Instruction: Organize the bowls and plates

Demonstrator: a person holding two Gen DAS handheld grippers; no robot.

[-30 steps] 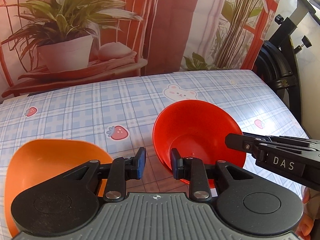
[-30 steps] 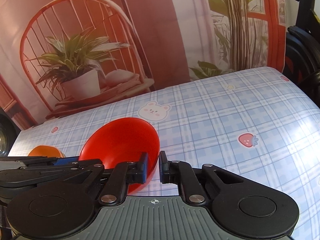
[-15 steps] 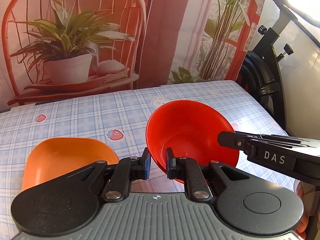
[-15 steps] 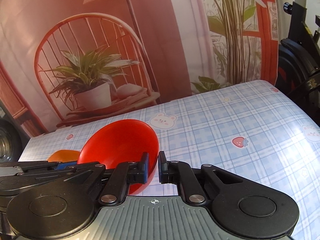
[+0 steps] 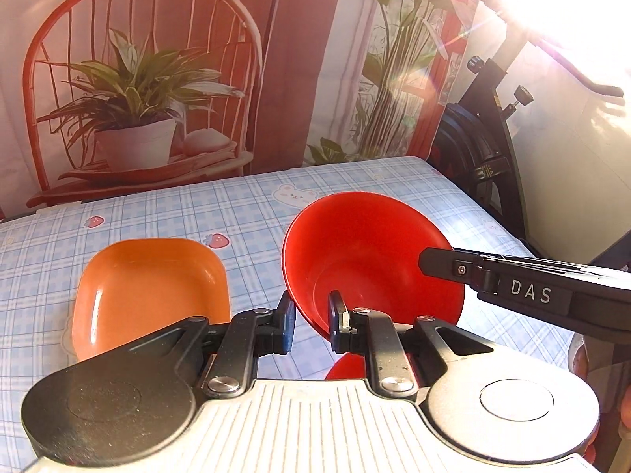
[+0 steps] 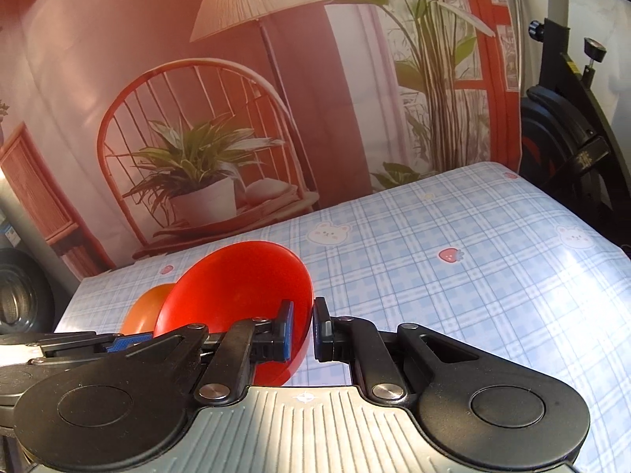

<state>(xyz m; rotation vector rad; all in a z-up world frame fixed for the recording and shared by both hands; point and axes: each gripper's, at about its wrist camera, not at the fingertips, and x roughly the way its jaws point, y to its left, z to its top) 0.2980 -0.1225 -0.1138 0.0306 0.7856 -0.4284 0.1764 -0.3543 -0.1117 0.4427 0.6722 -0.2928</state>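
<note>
Two grippers, one red bowl!
You clamped left gripper (image 5: 308,325) and right gripper (image 6: 303,329) on the tilted, empty red bowl (image 5: 370,252), above the table.

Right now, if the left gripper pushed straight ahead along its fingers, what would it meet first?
The left gripper is already clamped on the red bowl, whose rim fills its jaws. Beyond it, probably only the checked tablecloth; the orange plate sits off to the side.

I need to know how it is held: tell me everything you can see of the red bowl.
The red bowl is round, deep, glossy, plastic-looking and empty. It is tilted, its opening facing away from both cameras. The left gripper pinches its near rim and the right gripper pinches the opposite rim. It looks lifted off the table, beside the orange plate.
</note>
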